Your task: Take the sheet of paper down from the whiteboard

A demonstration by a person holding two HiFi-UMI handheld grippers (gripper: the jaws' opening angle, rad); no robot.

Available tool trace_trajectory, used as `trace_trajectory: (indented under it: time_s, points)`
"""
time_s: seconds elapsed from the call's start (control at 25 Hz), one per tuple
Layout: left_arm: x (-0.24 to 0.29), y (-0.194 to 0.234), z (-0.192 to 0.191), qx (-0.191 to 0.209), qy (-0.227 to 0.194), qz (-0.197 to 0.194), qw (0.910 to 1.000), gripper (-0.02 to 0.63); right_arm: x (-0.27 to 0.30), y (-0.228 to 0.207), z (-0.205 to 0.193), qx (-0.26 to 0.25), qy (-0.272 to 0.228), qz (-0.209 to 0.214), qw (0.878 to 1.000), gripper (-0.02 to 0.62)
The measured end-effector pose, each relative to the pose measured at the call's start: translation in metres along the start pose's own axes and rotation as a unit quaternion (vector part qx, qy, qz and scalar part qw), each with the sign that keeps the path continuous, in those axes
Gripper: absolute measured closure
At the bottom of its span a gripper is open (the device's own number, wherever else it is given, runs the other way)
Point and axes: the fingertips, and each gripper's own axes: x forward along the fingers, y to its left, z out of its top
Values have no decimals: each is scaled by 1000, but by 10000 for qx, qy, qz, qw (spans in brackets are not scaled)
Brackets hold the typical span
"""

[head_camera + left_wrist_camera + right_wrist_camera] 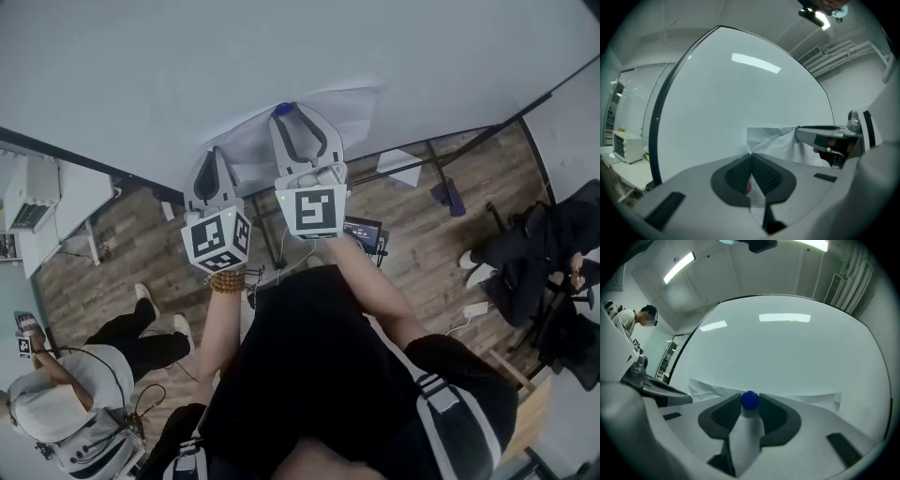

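The whiteboard (787, 352) is smooth and glossy, mirroring the ceiling lights (683, 266); the sheet of paper (776, 140) is matt and creased. The right gripper (750, 398) has pale matt plastic shells and dark ribbed pads (723, 416), the magnet (750, 401) a smooth blue sheen, the floor (412, 234) wood grain.

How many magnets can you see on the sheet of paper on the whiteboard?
2. A blue magnet sits between the jaws of the right gripper; a sliver of what looks like a red magnet shows between those of the left gripper. Others may be hidden.
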Motion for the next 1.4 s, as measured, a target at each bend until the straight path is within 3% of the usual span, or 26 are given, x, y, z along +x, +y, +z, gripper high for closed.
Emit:
trace_trajectory:
  time_s: [0.4, 1.4]
  points:
    - [2, 4, -4, -281, 71, 155, 9995, 595, 2, 3, -3, -85, 21, 3, 10000, 477]
    - [1, 1, -2, -416, 56, 352, 9985, 595, -2, 0, -9, 108, 2, 29, 9999, 479]
